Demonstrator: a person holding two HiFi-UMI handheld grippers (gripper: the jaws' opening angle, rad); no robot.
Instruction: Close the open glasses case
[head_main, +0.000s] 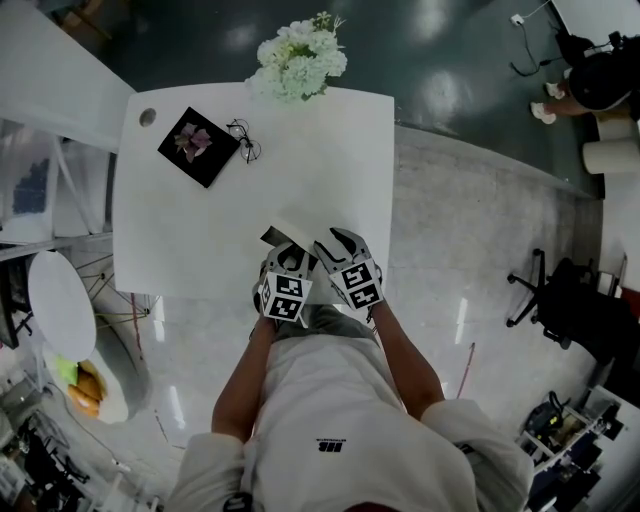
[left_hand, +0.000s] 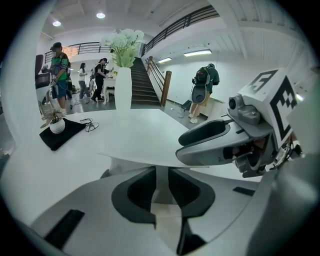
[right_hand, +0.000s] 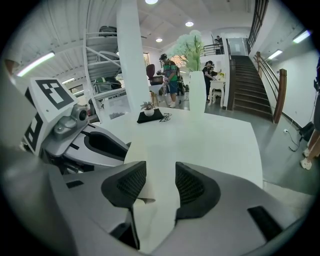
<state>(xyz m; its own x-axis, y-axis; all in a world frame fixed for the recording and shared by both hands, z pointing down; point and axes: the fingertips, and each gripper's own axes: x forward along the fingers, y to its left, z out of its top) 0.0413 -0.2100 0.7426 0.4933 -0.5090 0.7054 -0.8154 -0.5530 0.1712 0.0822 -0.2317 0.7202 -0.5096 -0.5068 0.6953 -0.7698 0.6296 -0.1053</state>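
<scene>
The white glasses case (head_main: 283, 233) lies open at the near edge of the white table (head_main: 330, 150), its flat flap (left_hand: 150, 155) raised. My left gripper (head_main: 290, 252) is shut on a thin upright white part of the case (left_hand: 162, 185). Just to its right, my right gripper (head_main: 335, 240) stands open, and the pale flap (right_hand: 150, 155) runs through the gap between its jaws (right_hand: 160, 182). Each gripper shows in the other's view, the right one (left_hand: 210, 140) and the left one (right_hand: 95, 145). The case's inside is hidden.
A black mat (head_main: 198, 146) with a small potted plant lies at the table's far left, with a pair of glasses (head_main: 245, 140) beside it. A vase of white flowers (head_main: 300, 58) stands at the far edge. People (left_hand: 59, 65) stand beyond the table. An office chair (head_main: 545, 300) is on the floor to the right.
</scene>
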